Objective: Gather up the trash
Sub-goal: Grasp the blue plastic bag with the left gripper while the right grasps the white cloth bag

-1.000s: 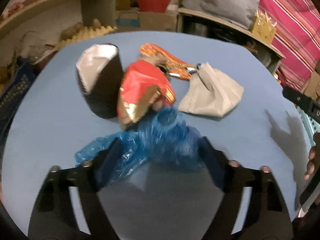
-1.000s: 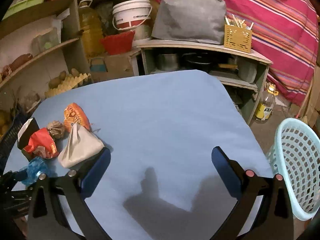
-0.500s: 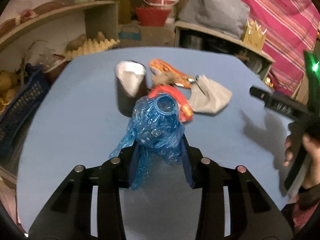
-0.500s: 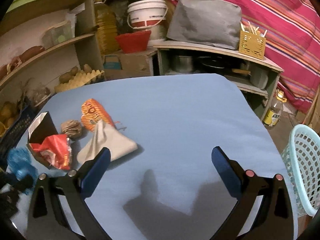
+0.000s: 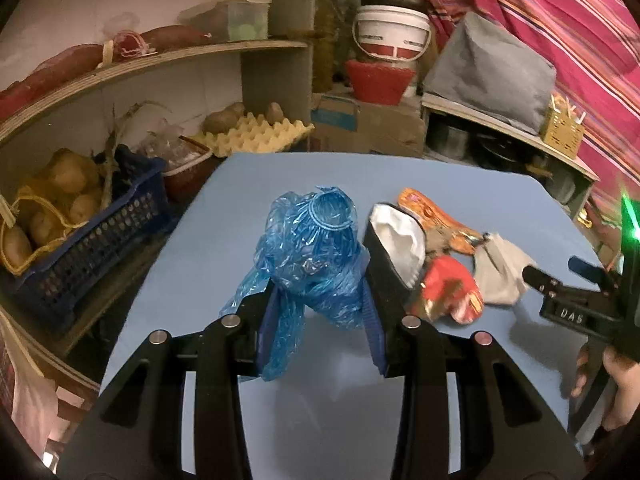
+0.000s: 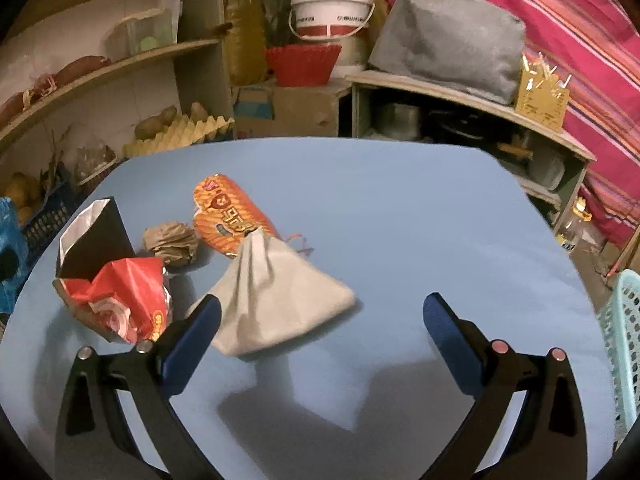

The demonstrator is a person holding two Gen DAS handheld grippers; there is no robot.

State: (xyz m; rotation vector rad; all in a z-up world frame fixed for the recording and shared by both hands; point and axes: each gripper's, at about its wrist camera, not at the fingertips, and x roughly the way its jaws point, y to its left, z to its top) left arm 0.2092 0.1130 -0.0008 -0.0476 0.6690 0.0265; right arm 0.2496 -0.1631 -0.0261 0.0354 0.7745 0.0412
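A: Item one?
B: Left gripper [image 5: 318, 304], jaws pinching a crumpled blue plastic bag [image 5: 310, 260], held clear above the blue table [image 5: 208, 248].

A: Item two?
B: Right gripper [image 6: 320, 320], jaws spread wide, nothing between the pads. It hangs over the table just in front of a grey folded pouch [image 6: 276, 300]; its left finger overlaps the pouch's corner in view, though contact is hard to judge.

A: Remaining trash on the table?
B: A red foil wrapper [image 6: 128, 304], touching an open black carton with white lining [image 6: 94, 236]. A brown paper ball [image 6: 172, 242] beside the carton. An orange snack packet [image 6: 228, 216], partly under the pouch's tip.

A: Receptacle?
B: A pale teal plastic basket [image 6: 626, 352], off the table's right edge.

A: Surroundings?
B: A yellow egg tray [image 5: 256, 140] on a shelf and a dark blue crate [image 5: 92, 236] holding potatoes.
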